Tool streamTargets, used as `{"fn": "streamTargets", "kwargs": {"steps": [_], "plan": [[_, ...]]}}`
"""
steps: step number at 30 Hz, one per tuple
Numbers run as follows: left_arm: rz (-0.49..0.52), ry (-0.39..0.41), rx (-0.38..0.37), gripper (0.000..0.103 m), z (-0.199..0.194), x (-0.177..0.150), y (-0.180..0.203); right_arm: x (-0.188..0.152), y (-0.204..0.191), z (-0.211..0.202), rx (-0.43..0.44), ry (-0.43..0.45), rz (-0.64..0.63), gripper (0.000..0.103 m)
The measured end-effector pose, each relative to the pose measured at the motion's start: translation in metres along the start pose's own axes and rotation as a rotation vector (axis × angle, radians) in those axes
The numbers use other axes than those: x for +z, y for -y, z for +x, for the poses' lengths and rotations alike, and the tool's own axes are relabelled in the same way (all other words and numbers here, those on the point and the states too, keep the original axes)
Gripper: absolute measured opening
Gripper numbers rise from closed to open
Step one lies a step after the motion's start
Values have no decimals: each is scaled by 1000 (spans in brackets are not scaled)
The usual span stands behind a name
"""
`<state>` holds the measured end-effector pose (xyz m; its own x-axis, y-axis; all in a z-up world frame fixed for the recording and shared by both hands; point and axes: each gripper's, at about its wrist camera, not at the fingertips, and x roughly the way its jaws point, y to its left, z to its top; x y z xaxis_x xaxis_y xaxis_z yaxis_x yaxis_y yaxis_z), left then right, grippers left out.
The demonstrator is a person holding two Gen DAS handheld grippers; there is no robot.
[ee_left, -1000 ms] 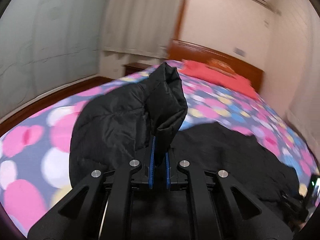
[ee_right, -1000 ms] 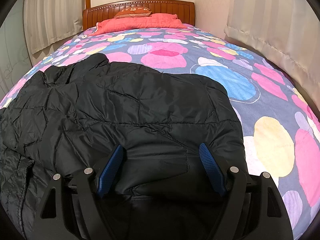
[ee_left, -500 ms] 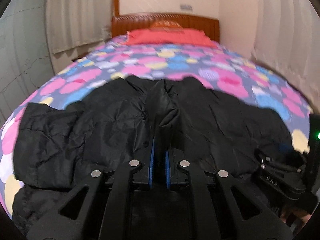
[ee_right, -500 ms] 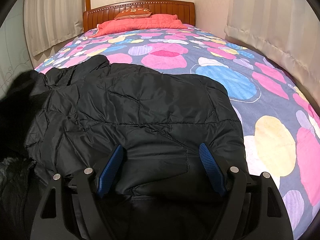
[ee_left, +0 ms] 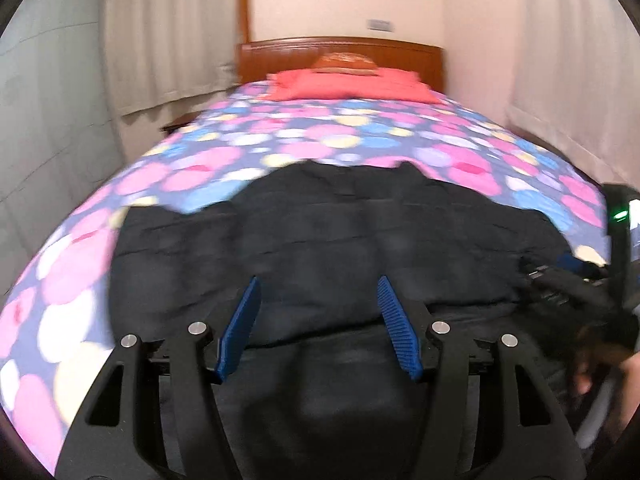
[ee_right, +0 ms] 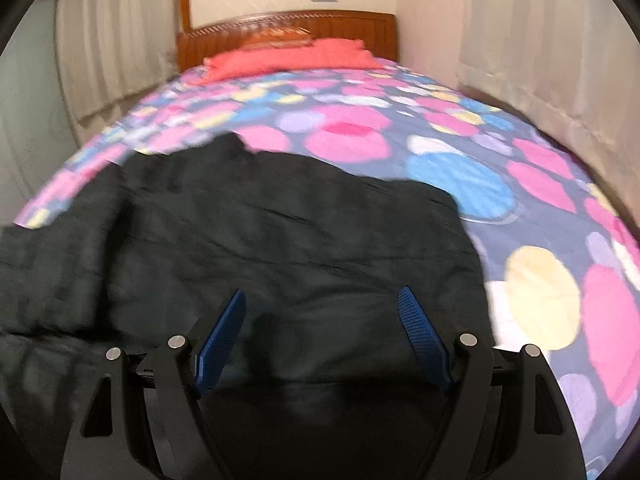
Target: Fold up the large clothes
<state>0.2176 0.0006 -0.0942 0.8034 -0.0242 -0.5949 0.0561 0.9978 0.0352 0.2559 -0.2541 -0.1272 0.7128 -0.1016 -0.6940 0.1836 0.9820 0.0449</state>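
Note:
A large black quilted jacket [ee_left: 340, 232] lies spread across the near end of the bed, with its sides folded in over the middle; it also fills the right wrist view [ee_right: 256, 240]. My left gripper [ee_left: 318, 288] is open and empty just above the jacket's near edge. My right gripper [ee_right: 322, 300] is open and empty over the jacket's right part. The right gripper's body shows at the right edge of the left wrist view [ee_left: 576, 292]. Both views are blurred by motion.
The bed has a flowered cover [ee_left: 360, 140] with pink and blue circles, red pillows [ee_left: 348, 84] and a wooden headboard [ee_right: 288, 28] at the far end. Curtains hang on both sides [ee_right: 540, 40]. A nightstand [ee_left: 180, 124] stands left of the bed.
My left gripper has let go of the jacket fold it carried rightward over the body and now stands open. The fold lies flat on the jacket. My right gripper stayed open and shifted slightly.

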Motion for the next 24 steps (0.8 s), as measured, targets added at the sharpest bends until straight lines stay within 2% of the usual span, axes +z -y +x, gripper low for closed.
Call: {"fn": "streamTargets", "kwargs": {"steps": [5,7,10,13,14,16,20,24], "plan": [[-74,-3,139,61,-10,-12,-70,14,-55,7,150,-43,-11,77],[-101,-16,167,61,-9,-15,-89,20,-77,17,204,-55,-11,77],[-143,-35,186,61,-8,-21,-112,23,-106,36,238,-89,-39,77],[-153,-41,193,61,-8,-26,-120,20,-127,50,292,-149,-79,35],[-152,-42,192,61,-8,-26,-121,20,-130,49,289,-145,-84,29],[-151,-38,190,61,-9,-27,-123,23,-127,38,312,-111,-81,17],[-156,-25,172,62,-13,-24,-122,33,-101,13,293,-30,-39,16],[-144,-17,157,63,-12,-18,-117,40,-50,0,167,34,-4,16]]}}
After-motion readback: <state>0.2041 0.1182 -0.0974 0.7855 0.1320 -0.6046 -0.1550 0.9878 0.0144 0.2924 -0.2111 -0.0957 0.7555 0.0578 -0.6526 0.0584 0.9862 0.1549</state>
